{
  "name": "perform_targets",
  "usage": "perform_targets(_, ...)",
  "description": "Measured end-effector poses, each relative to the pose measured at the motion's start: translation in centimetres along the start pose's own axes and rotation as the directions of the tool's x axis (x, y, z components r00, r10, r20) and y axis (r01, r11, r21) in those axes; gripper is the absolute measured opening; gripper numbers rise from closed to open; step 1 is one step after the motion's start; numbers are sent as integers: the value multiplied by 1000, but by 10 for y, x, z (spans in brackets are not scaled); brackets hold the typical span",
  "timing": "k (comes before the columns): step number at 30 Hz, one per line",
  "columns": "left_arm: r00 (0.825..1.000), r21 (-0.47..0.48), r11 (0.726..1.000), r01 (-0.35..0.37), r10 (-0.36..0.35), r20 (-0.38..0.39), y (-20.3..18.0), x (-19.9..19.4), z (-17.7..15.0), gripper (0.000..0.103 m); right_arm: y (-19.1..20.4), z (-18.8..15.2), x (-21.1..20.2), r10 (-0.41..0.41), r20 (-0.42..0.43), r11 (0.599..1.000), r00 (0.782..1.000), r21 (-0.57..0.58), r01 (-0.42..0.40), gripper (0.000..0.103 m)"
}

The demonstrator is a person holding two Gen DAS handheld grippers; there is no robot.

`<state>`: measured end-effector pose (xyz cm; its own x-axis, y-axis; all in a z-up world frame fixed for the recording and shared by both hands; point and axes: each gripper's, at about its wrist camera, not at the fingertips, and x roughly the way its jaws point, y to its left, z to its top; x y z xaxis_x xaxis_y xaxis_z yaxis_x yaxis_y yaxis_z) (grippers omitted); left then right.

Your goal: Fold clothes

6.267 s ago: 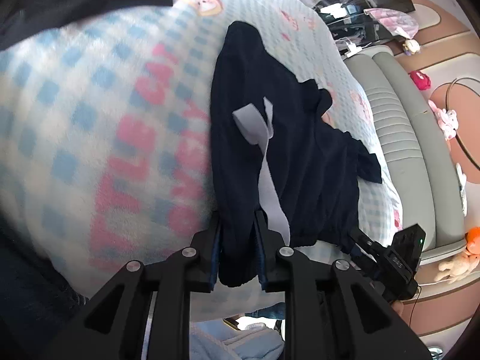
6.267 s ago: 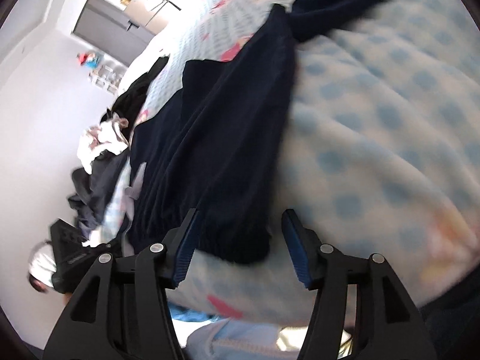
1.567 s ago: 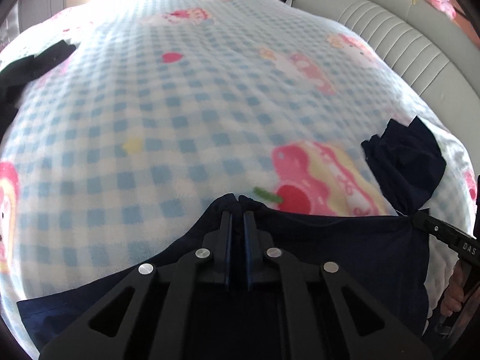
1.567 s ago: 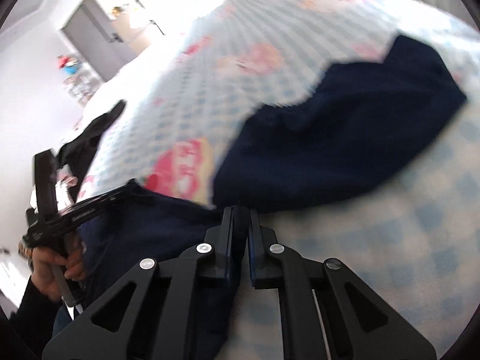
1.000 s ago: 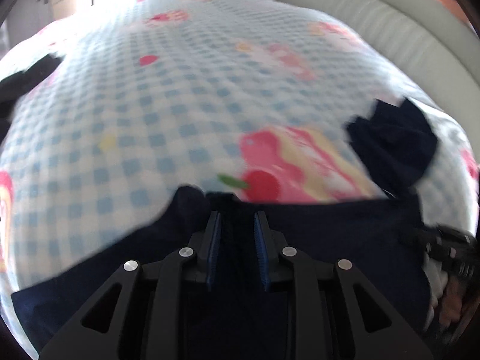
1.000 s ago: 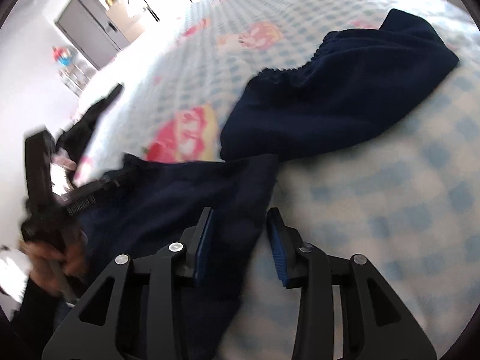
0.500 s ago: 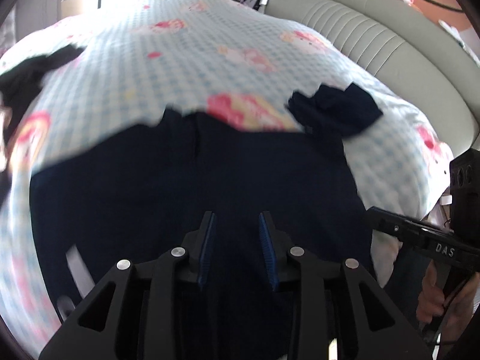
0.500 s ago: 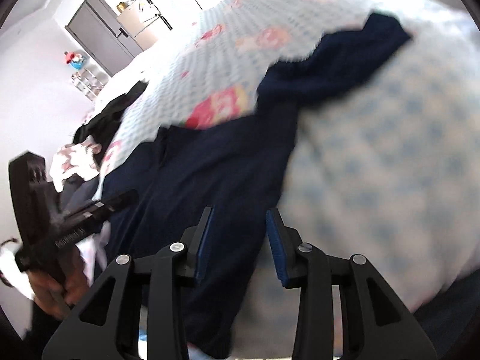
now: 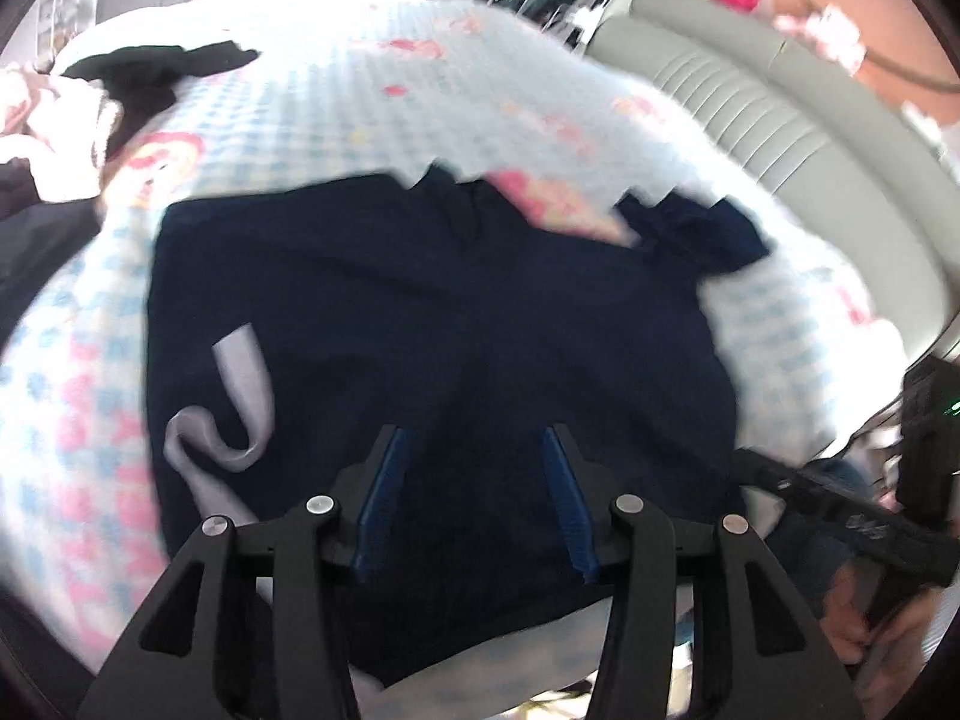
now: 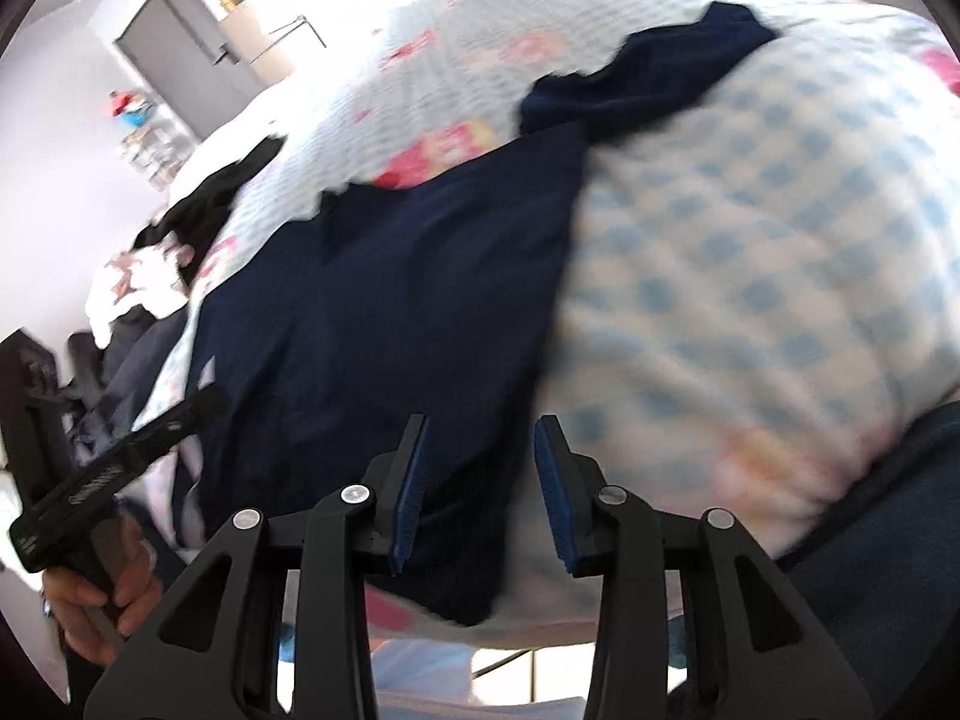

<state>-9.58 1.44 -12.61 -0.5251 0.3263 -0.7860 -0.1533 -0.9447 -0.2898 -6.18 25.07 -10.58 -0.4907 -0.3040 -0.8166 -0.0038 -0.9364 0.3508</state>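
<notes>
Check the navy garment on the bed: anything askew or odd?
Yes. The navy garment lies mostly flat, but a grey strip curls loose across its left side, and a bunched part juts out at its far right corner.

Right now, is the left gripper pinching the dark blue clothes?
No, the left gripper has its blue pads apart above the dark blue garment, which lies spread on the checked blanket.

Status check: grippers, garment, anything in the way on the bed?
Left gripper jaws just opened, empty. Right gripper open, empty. Navy garment spread flat on checked blanket, grey drawstring lying loose on top. Other clothes piled far off.
</notes>
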Motion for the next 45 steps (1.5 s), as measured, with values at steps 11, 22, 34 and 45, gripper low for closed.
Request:
perform_targets(11,1000,-154,988,4,-6,-12,44,-19,-31,50,-6,-11,-1,0,-8,1000,1000,16,0,37)
perform_targets(22,999,-226,973,-35,40,20,53,-29,-37,50,-2,-14,1,-40,-10,999,999,8,40,37)
perform_targets(34,994,-201,979,-36,55,89,49,-44,-34,50,-18,-17,3,-6,-16,997,1000,78,7,38)
perform_targets(45,993,-262,958,-114,121,9,56,-42,-42,50,-12,-24,7,-67,-41,998,997,16,68,39)
